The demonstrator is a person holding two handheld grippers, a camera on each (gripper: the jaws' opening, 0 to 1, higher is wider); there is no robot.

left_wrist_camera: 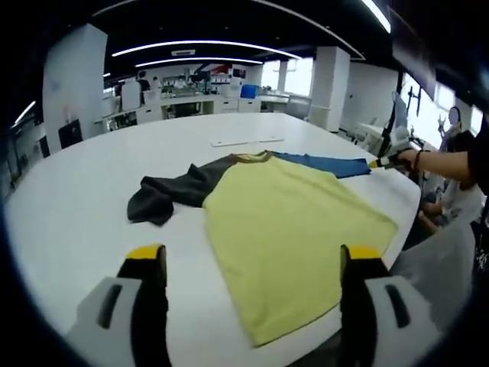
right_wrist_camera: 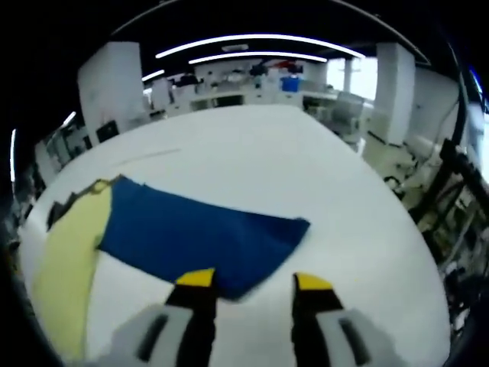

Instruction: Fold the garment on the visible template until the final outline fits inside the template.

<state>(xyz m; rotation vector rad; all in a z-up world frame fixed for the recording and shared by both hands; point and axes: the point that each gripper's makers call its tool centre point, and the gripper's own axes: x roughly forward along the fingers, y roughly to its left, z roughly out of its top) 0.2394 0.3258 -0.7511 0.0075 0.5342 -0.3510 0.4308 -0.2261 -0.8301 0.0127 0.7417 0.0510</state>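
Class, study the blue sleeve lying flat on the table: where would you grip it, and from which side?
Grip the blue sleeve at its free cuff end, coming in low from the table edge where the right gripper hovers open. It lies flat and spread, so that loose corner probably lifts most easily.

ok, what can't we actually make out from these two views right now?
- Template: not discernible on the white table in either view; the shirt may cover it.
- Shirt hem: left gripper view, near corner hidden behind the left hand-held gripper.
- Blue sleeve tip: right gripper view, partly behind the right hand-held gripper.
- Grey sleeve: bunched, folds unreadable.
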